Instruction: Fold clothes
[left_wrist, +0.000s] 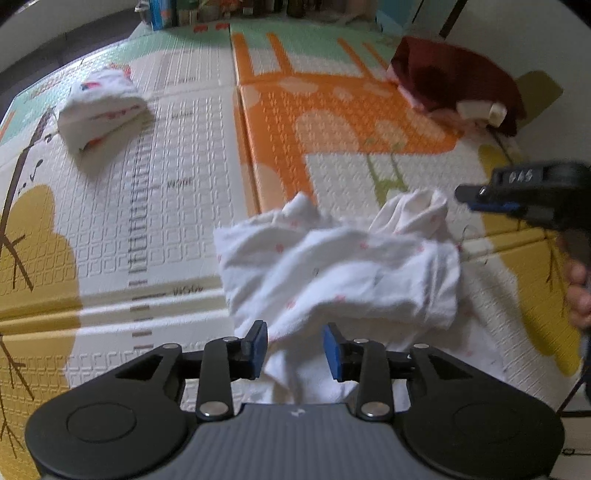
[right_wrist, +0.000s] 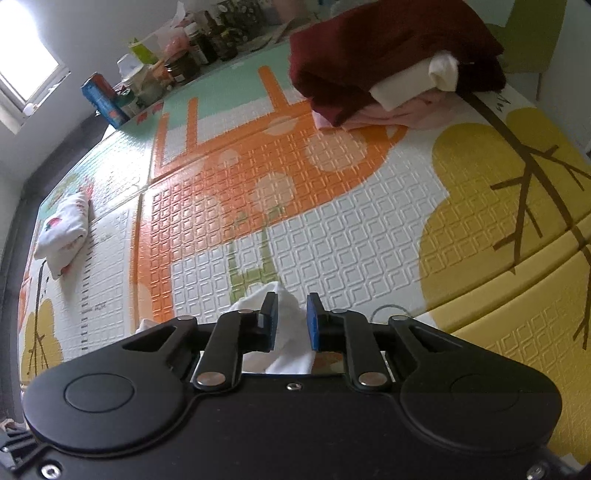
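A crumpled white garment with small pink marks (left_wrist: 343, 269) lies on the patterned play mat (left_wrist: 184, 184) in the left wrist view. My left gripper (left_wrist: 294, 349) is open, its blue pads on either side of the garment's near edge. My right gripper (right_wrist: 290, 321) stands partly open with a fold of the same white cloth (right_wrist: 284, 332) between its pads; it also shows at the right edge of the left wrist view (left_wrist: 491, 201), at the garment's far right corner.
A folded white printed garment (left_wrist: 103, 110) lies at the mat's far left, also in the right wrist view (right_wrist: 64, 232). A stack of folded dark red and pink clothes (left_wrist: 454, 81) sits at the far right (right_wrist: 391, 62). Bottles and boxes (right_wrist: 159, 81) line the back edge.
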